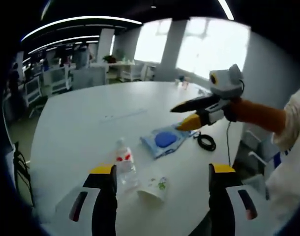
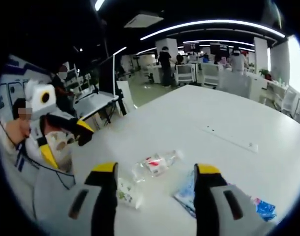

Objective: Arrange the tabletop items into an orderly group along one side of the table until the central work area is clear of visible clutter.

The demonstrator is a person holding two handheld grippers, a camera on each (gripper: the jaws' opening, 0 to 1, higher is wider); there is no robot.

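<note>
Bottle [image 1: 124,166] beside tipped cup [image 1: 153,187], contents unclear.

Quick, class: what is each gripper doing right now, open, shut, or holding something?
Left gripper: open, holding nothing, with the bottle and cup lying ahead of it.
Right gripper: open, holding nothing.

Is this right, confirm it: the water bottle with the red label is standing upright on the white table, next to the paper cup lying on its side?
Not quite. The water bottle is lying on its side on the white table, not standing upright, as the left gripper view shows. The rest holds: its label is red, and the paper cup lies tipped over beside it.
</note>
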